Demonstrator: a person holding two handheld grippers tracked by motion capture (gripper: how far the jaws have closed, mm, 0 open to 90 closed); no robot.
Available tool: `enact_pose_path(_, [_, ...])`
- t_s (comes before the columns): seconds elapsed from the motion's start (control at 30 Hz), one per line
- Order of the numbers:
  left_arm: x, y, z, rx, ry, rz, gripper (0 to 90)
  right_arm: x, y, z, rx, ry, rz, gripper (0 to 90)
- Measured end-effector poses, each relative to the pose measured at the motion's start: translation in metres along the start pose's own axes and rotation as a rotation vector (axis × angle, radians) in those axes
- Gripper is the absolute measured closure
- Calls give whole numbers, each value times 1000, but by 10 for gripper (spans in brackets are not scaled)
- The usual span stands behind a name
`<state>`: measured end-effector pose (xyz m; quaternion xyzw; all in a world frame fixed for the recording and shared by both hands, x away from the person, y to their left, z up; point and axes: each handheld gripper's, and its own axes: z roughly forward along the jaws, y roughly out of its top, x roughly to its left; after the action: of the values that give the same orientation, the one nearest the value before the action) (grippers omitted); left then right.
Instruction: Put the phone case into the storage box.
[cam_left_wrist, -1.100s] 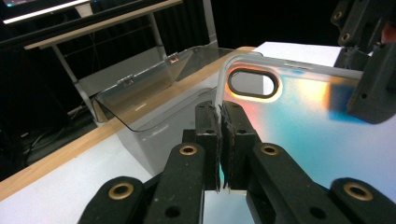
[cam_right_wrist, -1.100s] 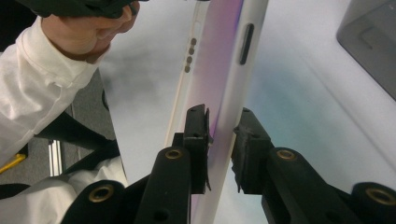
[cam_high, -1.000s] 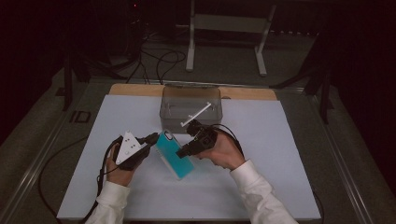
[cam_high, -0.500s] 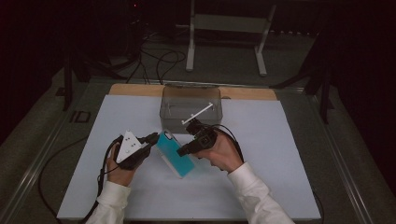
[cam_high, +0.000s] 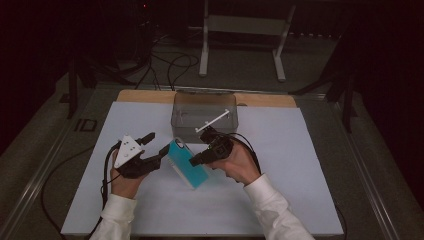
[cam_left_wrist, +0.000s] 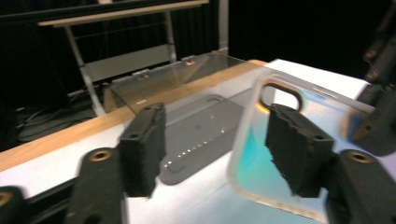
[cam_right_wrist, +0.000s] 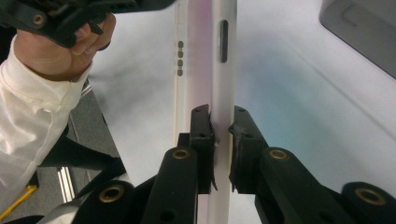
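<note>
One phone case (cam_high: 188, 163) – two grippers

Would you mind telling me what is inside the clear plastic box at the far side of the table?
Through the clear plastic box, a white rod-like piece appears to lie slanted inside it. The box's floor nearest the person is hidden behind the right gripper, so anything there cannot be seen.

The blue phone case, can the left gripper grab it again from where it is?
Probably yes. The left gripper has just been opening, with the blue phone case beside one jaw and nothing between them. The right gripper holds the case up, clamped on its edge.
</note>
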<state>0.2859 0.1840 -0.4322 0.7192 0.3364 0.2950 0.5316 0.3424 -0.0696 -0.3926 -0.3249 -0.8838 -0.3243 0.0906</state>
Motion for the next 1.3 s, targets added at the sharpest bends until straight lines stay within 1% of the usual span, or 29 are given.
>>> enact_pose_path(0.13, [4,2,-2,1,32,-36,207,-1,-1,-1,-5,1,2,820])
enact_pose_path(0.17, [5,2,-2,0,29,-48,193,-1,-1,-2,-7,1,4,820])
enact_pose_path(0.2, [6,2,-2,2,39,-56,165,-2,-1,-2,-8,2,4,820])
enact_pose_path(0.23, [7,2,-3,11,46,-52,150,-2,-2,-3,-8,1,6,820])
enact_pose_path(0.27, [7,2,-3,12,45,-51,126,-2,-2,-3,-10,3,4,820])
enact_pose_path(0.37, [10,3,-5,10,48,-66,56,-3,-3,-5,-13,-2,3,820])
enact_pose_path(0.43, [12,4,-7,6,41,-75,19,-4,-3,-6,-14,-6,4,820])
enact_pose_path(0.57, [13,5,-9,1,47,-74,7,-6,-3,-8,-18,-17,8,820])
enact_pose_path(0.6, [15,7,-12,-7,57,-85,7,-6,-3,-8,-18,-17,8,820])
enact_pose_path(0.67, [16,6,-15,-10,58,-85,5,-8,-3,-10,-21,-25,13,820])
enact_pose_path(0.77, [17,4,-17,8,76,-72,3,-9,-3,-12,-29,-30,21,820])
enact_pose_path(0.9, [18,1,-21,18,81,-78,2,-11,-4,-14,-38,-38,22,820])
enact_pose_path(0.93, [20,-1,-24,23,88,-87,2,-11,-4,-15,-39,-40,23,820])
enact_pose_path(1.0, [21,-3,-26,25,90,-89,2,-12,-4,-16,-40,-47,22,820])
enact_pose_path(1.03, [23,-7,-29,23,92,-107,2,-12,-5,-17,-42,-50,24,820])
enact_pose_path(1.07, [23,-8,-30,23,92,-112,2,-13,-5,-18,-44,-58,22,820])
enact_pose_path(1.3, [25,-24,-37,31,103,-146,2,-15,-6,-22,-52,-67,31,820])
